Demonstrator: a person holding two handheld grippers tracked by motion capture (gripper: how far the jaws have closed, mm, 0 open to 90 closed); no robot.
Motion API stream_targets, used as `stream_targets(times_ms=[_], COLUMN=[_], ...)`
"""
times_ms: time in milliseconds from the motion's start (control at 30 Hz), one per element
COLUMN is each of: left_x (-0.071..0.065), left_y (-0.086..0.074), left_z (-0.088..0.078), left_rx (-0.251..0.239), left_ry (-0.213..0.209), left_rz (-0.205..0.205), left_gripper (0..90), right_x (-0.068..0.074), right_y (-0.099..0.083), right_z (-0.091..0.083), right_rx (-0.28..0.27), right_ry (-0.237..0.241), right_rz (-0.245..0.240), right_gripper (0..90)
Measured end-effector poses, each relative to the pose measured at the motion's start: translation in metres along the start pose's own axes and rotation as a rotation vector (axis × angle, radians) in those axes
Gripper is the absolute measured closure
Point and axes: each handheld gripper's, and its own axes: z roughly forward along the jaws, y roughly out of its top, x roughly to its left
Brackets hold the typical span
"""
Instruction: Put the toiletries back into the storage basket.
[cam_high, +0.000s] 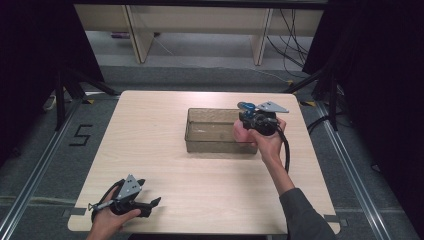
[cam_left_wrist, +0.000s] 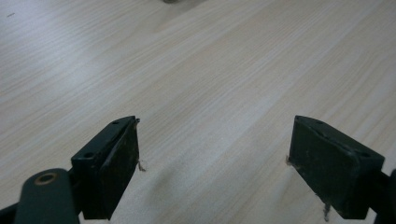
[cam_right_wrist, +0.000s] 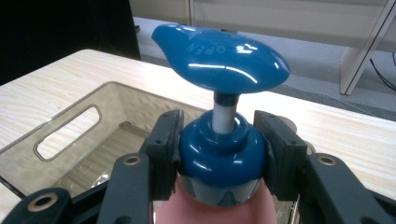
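A pump bottle with a pink body and a blue pump head (cam_right_wrist: 219, 60) hangs upright over the right end of a clear smoky plastic bin (cam_high: 192, 131). My right gripper (cam_right_wrist: 218, 149) is shut on the bottle's blue collar (cam_right_wrist: 219, 154), one pad on each side. In the high view the blue pump head (cam_high: 246, 106) shows just above that gripper (cam_high: 260, 121), and the pink body (cam_high: 241, 132) hangs inside the bin's right end. My left gripper (cam_high: 150, 205) rests low at the table's front left, open, with bare wood between its fingers (cam_left_wrist: 116, 163).
The light wooden table (cam_high: 150, 150) carries the bin at centre right. The bin has a slot handle (cam_right_wrist: 67, 132) in its end wall. Dark curtains stand on both sides. Beyond the far table edge are the floor, white furniture legs and cables.
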Motion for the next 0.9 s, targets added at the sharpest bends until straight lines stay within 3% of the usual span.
stream_targets(times_ms=[67, 100, 167, 200, 367, 433, 467, 500, 533, 567, 600, 700, 767, 800, 833, 867, 900], left_x=[0.000, 0.002, 0.000, 0.000, 0.002, 0.002, 0.000, 0.002, 0.001, 0.001, 0.001, 0.001, 0.005, 0.003, 0.003, 0.001, 0.002], left_y=[0.000, 0.000, 0.000, 0.000, 0.000, 0.000, 0.000, 0.000, 0.000, 0.000, 0.000, 0.000, 0.001, 0.001, 0.001, 0.000, 0.000], left_z=[0.000, -0.002, -0.001, -0.001, -0.001, -0.001, 0.000, -0.002, -0.002, -0.002, 0.000, -0.002, -0.002, -0.002, -0.001, -0.001, -0.001], left_rx=[0.003, 0.032, 0.005, 0.006, 0.018, 0.014, -0.004, 0.021, 0.029, 0.029, 0.002, 0.016, 0.018, 0.017, 0.011, 0.011, 0.010], left_ry=[-0.002, 0.003, -0.002, -0.001, 0.000, 0.002, 0.002, -0.002, 0.002, 0.002, -0.002, 0.005, 0.003, -0.005, 0.003, 0.004, 0.001], left_rz=[0.000, 0.024, 0.001, 0.000, 0.021, 0.018, -0.002, 0.022, 0.021, 0.021, 0.012, 0.011, 0.049, 0.023, 0.035, 0.015, 0.019], left_gripper=[15.8, 15.8, 15.8, 15.8, 15.8, 15.8, 15.8, 15.8, 15.8, 15.8, 15.8, 15.8, 15.8, 15.8, 15.8, 15.8, 15.7], right_x=[0.000, 0.000, -0.001, 0.000, -0.001, -0.001, 0.001, 0.000, -0.002, -0.002, 0.001, -0.002, -0.002, -0.003, -0.004, -0.002, -0.004], right_y=[-0.003, -0.004, -0.006, -0.008, -0.013, -0.015, -0.016, -0.017, -0.017, -0.017, -0.018, -0.020, -0.022, -0.023, -0.023, -0.023, -0.023], right_z=[0.000, 0.000, 0.000, -0.001, 0.000, 0.000, -0.001, -0.001, -0.001, -0.001, -0.002, -0.001, 0.000, 0.000, 0.001, 0.000, 0.000], right_rx=[0.000, 0.001, 0.009, 0.008, 0.014, 0.010, 0.016, 0.011, 0.010, 0.010, 0.018, 0.015, 0.018, 0.024, 0.006, 0.013, 0.012], right_ry=[0.006, 0.000, -0.008, -0.007, 0.002, 0.006, -0.003, -0.006, -0.005, -0.005, -0.005, -0.011, -0.006, -0.003, -0.018, -0.016, -0.014], right_rz=[0.007, 0.010, -0.006, 0.022, 0.008, -0.003, 0.017, 0.007, -0.025, -0.025, 0.017, 0.002, 0.027, 0.023, 0.006, 0.036, 0.012], right_gripper=[53.7, 53.6, 53.6, 53.6, 53.6, 53.7, 53.6, 53.6, 53.6, 53.6, 53.6, 53.6, 53.6, 53.6, 53.6, 53.6, 53.6])
